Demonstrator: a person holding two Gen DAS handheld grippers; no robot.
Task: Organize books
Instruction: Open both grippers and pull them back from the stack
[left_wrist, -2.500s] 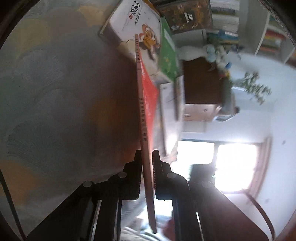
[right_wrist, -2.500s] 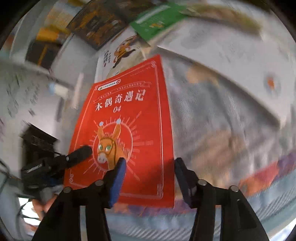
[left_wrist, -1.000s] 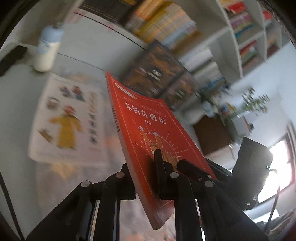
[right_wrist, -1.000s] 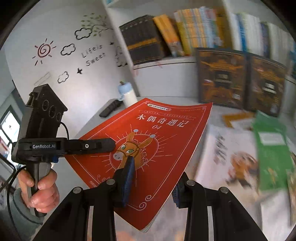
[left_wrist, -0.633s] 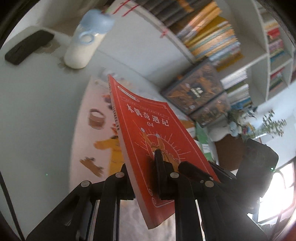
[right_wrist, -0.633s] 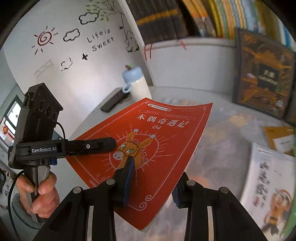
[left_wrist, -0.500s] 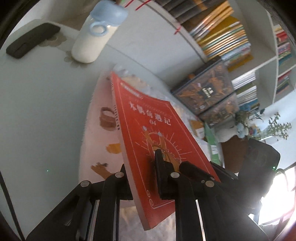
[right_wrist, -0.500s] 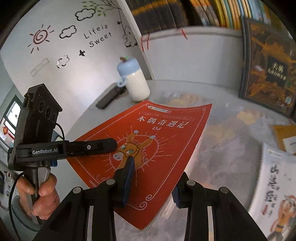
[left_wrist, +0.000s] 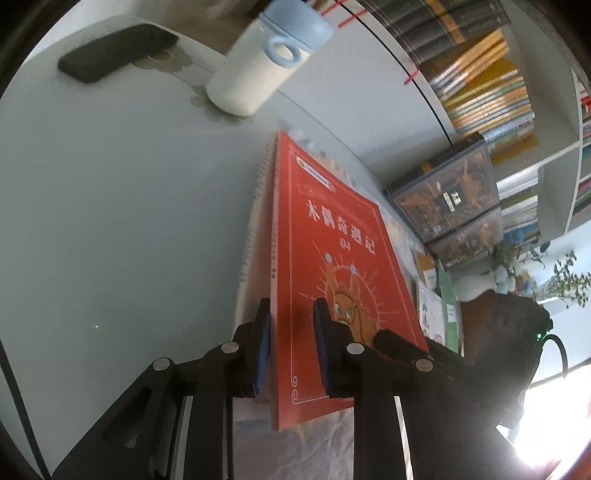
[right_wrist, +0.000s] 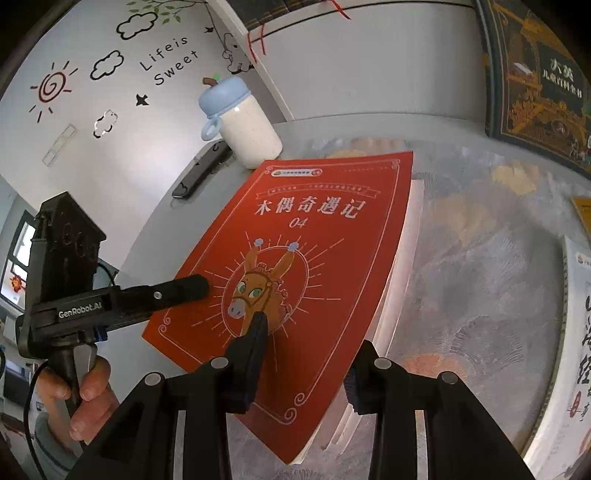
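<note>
A red book with a donkey on its cover (left_wrist: 332, 266) (right_wrist: 306, 236) lies on top of a stack of white books (right_wrist: 402, 258) on the table. My left gripper (left_wrist: 290, 347) straddles the book's spine edge with its jaws slightly apart, a gap showing on each side. It also shows in the right wrist view (right_wrist: 184, 290), its upper finger over the cover. My right gripper (right_wrist: 306, 354) is open, its fingers wide apart over the book's near end.
A white bottle with a blue lid (left_wrist: 258, 70) (right_wrist: 243, 125) and a black remote (left_wrist: 114, 51) stand at the table's far side. Dark boxed books (left_wrist: 454, 206) lean against the shelf. More books (right_wrist: 569, 332) lie on the patterned cloth at the right.
The red book has come down from mid-air onto the stack of books. My left gripper's jaws have parted from it. My right gripper has stayed open.
</note>
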